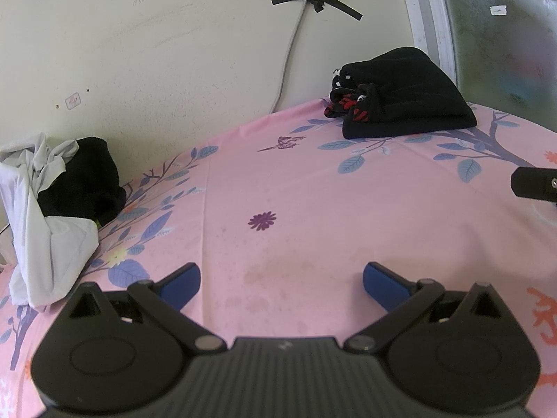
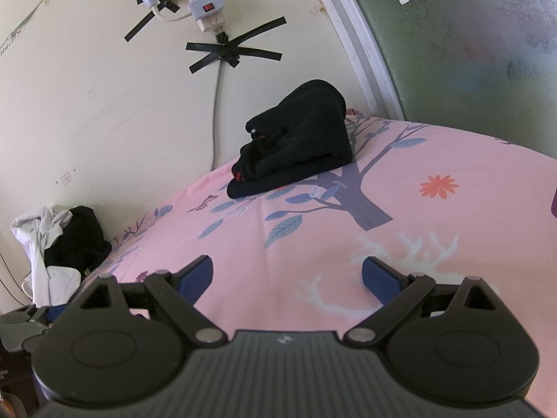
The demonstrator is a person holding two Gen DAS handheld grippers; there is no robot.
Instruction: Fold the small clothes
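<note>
Left gripper [image 1: 281,280] and right gripper [image 2: 287,278] both hovering with jaws wide apart and holding nothing, broad bare pink sheet [image 1: 313,191] lying between them, folded black stack [image 1: 407,97] sitting near the far edge by the window frame [image 1: 431,24], crumpled white and black clothes [image 1: 52,202] waiting at the left edge against the wall, partly cut off.

Pink bedsheet [image 1: 313,188]; folded black clothes [image 1: 410,97]; unfolded heap [image 1: 52,191].

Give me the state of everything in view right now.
Left tongs: open, empty.
Right tongs: open, empty.
Black stack: folded, by the wall.
White and black heap: crumpled, unfolded.
Sheet: bare in the middle.
</note>
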